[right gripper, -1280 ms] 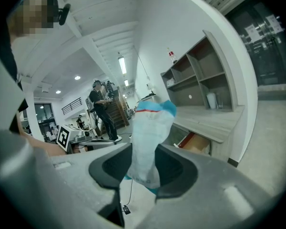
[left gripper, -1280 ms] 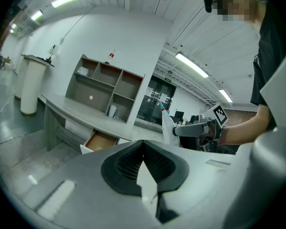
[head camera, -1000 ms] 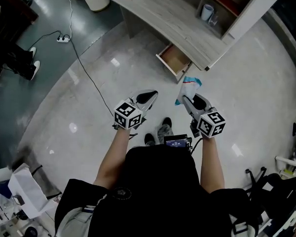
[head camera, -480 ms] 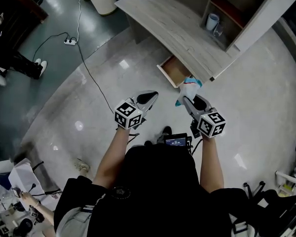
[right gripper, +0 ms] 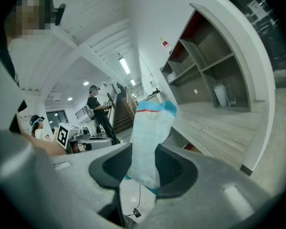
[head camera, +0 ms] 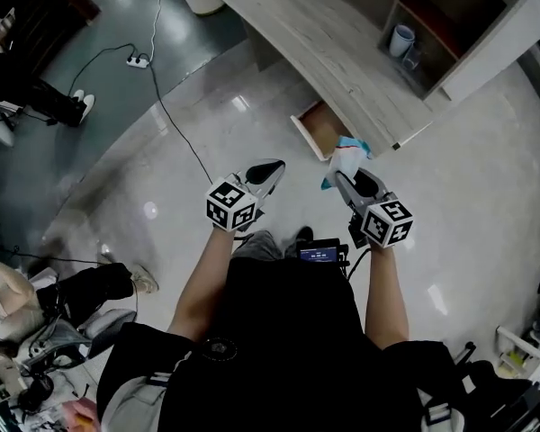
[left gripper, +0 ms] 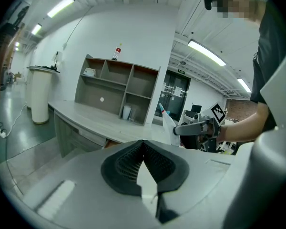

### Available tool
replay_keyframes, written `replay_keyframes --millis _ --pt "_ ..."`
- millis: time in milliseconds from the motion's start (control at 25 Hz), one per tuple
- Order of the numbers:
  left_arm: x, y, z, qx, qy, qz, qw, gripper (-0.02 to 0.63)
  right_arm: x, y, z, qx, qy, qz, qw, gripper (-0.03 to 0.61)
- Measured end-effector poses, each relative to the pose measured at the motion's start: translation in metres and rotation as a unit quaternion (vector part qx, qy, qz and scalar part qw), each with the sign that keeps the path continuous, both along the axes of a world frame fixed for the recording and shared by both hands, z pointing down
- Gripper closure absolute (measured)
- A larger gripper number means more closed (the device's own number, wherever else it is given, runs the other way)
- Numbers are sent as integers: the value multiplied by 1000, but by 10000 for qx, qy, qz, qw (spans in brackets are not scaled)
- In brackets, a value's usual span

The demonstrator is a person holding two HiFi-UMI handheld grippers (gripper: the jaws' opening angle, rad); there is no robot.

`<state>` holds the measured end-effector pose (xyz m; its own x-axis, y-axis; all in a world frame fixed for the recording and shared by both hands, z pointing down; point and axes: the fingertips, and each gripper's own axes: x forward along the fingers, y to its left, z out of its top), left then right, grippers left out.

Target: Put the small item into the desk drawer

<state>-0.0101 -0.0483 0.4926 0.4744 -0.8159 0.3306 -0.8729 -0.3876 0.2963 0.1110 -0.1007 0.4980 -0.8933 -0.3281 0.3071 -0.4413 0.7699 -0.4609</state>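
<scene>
right hand-held gripper [head camera: 344, 179] | still grips packet [head camera: 344, 158] | drawer [head camera: 319, 127] nearer

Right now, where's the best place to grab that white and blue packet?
By the end away from the red-and-blue band, coming in end-on and squeezing the two flat faces: the white and blue packet is thin and flat. The right hand-held gripper holds it this way, that band poking out ahead.

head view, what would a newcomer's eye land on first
First comes the white and blue packet clamped in the right gripper, near the middle of the picture. Just beyond it, the open drawer juts from under the long grey desk; the left gripper alongside carries nothing.
</scene>
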Motion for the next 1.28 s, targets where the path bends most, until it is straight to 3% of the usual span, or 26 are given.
replay_keyframes --millis 280,560,1280 --pt "-3 -1 8 -60 89 -48 9999 612 -11 2 6 -36 131 -158 9998 428" --pt "-28 -27 10 -41 156 160 9997 612 -32 -19 5 -29 208 90 9997 428" --pt "-100 -110 12 58 290 1174 9926 612 -104 -78 1 99 445 880 9951 427"
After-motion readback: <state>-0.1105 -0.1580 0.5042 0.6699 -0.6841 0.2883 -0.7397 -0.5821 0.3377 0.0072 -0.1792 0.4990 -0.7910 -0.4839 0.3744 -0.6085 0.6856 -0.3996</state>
